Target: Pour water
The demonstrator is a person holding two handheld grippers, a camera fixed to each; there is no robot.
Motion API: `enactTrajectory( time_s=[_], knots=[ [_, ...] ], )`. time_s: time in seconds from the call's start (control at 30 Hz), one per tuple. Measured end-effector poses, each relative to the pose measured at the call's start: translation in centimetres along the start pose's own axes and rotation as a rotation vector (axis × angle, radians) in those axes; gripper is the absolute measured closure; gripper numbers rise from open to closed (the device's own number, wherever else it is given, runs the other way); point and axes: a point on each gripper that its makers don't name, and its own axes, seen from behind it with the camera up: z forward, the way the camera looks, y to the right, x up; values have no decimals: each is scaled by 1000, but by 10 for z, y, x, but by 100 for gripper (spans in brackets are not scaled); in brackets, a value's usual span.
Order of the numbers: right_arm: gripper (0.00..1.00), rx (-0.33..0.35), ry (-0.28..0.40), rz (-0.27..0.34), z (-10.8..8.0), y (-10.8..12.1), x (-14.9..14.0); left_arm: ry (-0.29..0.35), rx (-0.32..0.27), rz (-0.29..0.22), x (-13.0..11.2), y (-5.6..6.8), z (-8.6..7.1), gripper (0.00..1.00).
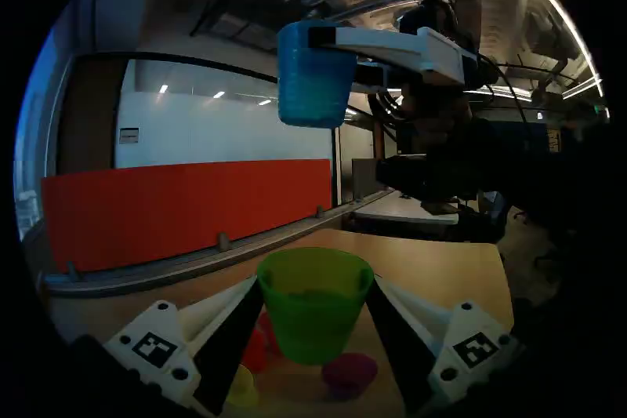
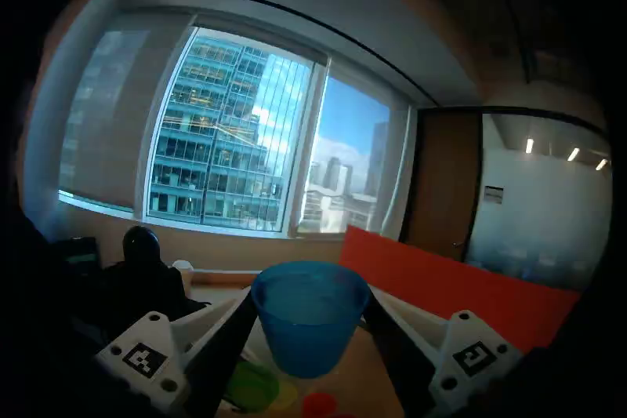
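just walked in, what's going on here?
A person is working two handheld tongs, one cup in each. The left tongs grip a green cup, held upright over a wooden table. The right tongs grip a blue cup; the left gripper view shows it raised higher than the green cup and held level. Nothing is pouring yet. A small purple cup sits on the table below.
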Motion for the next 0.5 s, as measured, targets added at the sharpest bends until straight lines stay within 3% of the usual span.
enactTrajectory(
  time_s=[0.5],
  knots=[
    [9, -2, -17, 62, -11, 1, -5, 0, 14, -1, 0, -6, -4, 14]
  ],
)
